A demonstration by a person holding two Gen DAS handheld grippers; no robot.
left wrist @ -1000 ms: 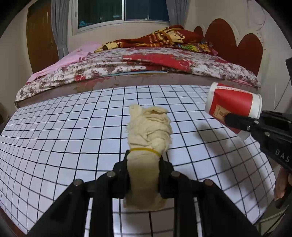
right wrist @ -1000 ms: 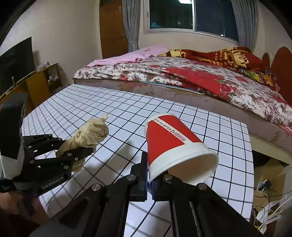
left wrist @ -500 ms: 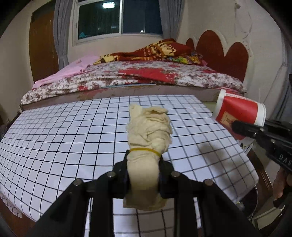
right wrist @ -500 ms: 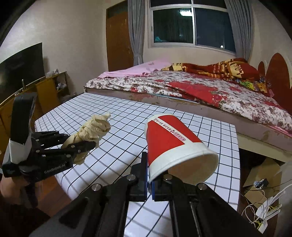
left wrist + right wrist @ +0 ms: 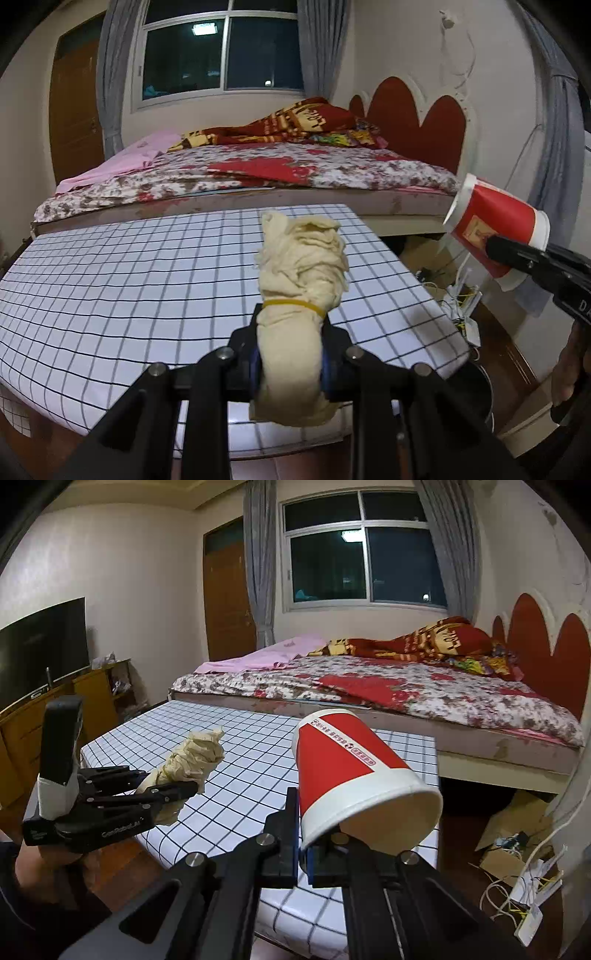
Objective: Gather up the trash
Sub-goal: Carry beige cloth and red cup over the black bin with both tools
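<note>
Trash: rubber-banded cloth wad [image 5: 299, 295] clenched in left claw [image 5: 291, 363], red paper cup [image 5: 351, 775] pinched by its rim wall in right claw [image 5: 303, 845], liable to crumple and slip.

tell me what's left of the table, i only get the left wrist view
Observer: A TV stands on a wooden cabinet by the left wall.
Operator: how's the right hand-held gripper holding the cup
Observer: The right hand-held gripper pinches the wall of the cup at its rim, one finger inside and one outside; the mouth faces the camera.
Operator: anything inside the cup
Observer: What shows of the inside looks empty.
Operator: what's on the floor right of the table
Observer: An open cardboard box lies under the bed edge, next to the white cables.
</note>
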